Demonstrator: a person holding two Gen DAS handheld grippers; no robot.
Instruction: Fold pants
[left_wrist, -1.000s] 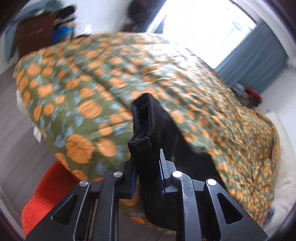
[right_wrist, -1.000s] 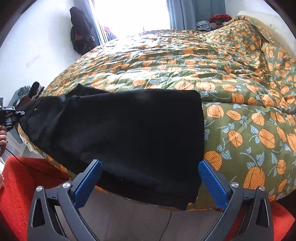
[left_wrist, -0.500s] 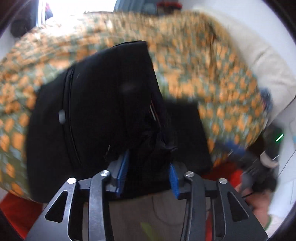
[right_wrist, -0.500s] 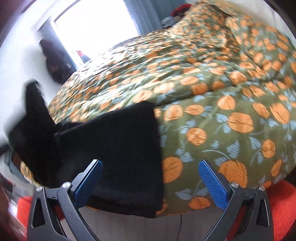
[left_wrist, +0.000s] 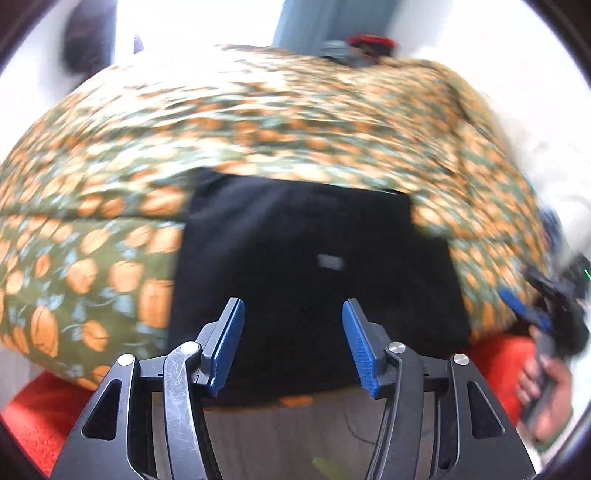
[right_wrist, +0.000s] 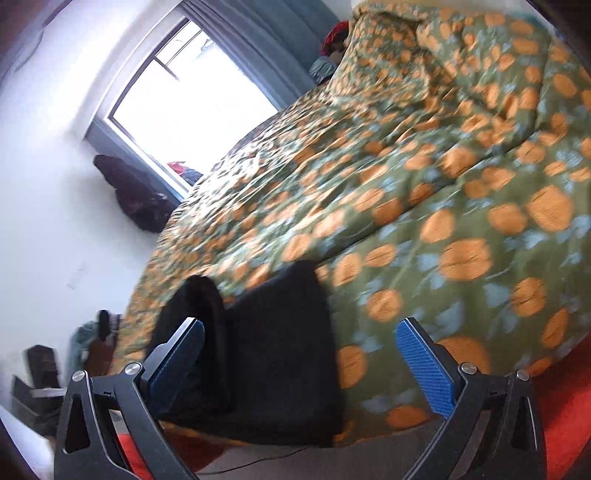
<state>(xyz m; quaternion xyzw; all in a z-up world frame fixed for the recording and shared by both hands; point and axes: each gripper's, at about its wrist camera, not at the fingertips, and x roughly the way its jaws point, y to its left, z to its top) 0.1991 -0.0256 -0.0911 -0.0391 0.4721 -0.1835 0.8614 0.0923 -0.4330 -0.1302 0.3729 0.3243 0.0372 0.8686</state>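
The black pants (left_wrist: 310, 266) lie folded in a compact rectangle at the near edge of the bed, a small grey label on top. My left gripper (left_wrist: 291, 347) is open and empty just in front of them. In the right wrist view the pants (right_wrist: 273, 354) lie at lower left, one part humped up at their left side. My right gripper (right_wrist: 299, 365) is open and empty, off to the right of the pants; it also shows in the left wrist view (left_wrist: 532, 314) at the far right, held in a hand.
The bed carries a green quilt with orange pumpkins (right_wrist: 443, 206). A red rug (left_wrist: 40, 413) lies on the grey floor below the bed edge. A bright window (right_wrist: 192, 107) with blue curtains stands behind. Dark clothes (right_wrist: 136, 199) hang on the left wall.
My left gripper swung the held end of the pants over onto the rest, then opened and let go. My right gripper has tilted and drawn off to the right.
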